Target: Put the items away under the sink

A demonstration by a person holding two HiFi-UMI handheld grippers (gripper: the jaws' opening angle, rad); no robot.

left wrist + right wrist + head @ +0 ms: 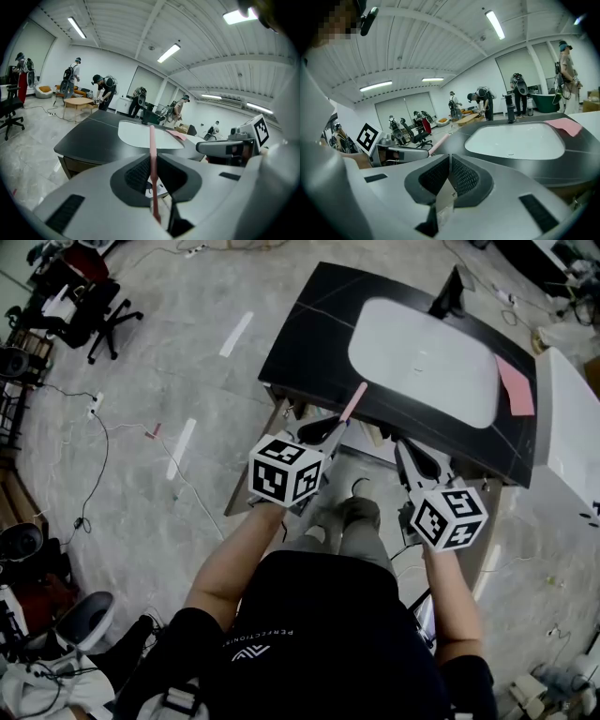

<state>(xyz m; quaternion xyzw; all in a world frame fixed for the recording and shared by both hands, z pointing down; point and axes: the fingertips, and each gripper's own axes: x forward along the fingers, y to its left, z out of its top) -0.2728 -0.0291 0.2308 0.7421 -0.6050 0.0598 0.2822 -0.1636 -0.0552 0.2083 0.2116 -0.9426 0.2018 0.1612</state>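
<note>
Left gripper (152, 158) jaws clamped a thin pink stick (152, 138); right gripper (449, 160) jaws pinched a flat grey card (446, 197), sink (422, 362) at twelve o'clock.

Two grippers (336, 426) (405, 448), one sink (422, 362), one pink stick (353, 401), one pink cloth (515, 387), one packet (445, 199)

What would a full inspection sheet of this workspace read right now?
Surface: black counter with a white sink; tap at its far edge.
Job's things: pink stick in the left gripper; pink cloth lying on the counter beside the sink.
Clutter: nothing seen on the counter.
Grippers: left gripper shut on the pink stick; right gripper jaws together, with a pale flat scrap below them that cannot be identified.
Cables: loose cables trail over the floor at left.
Surroundings: office chair; other people working beyond the counter.
</note>
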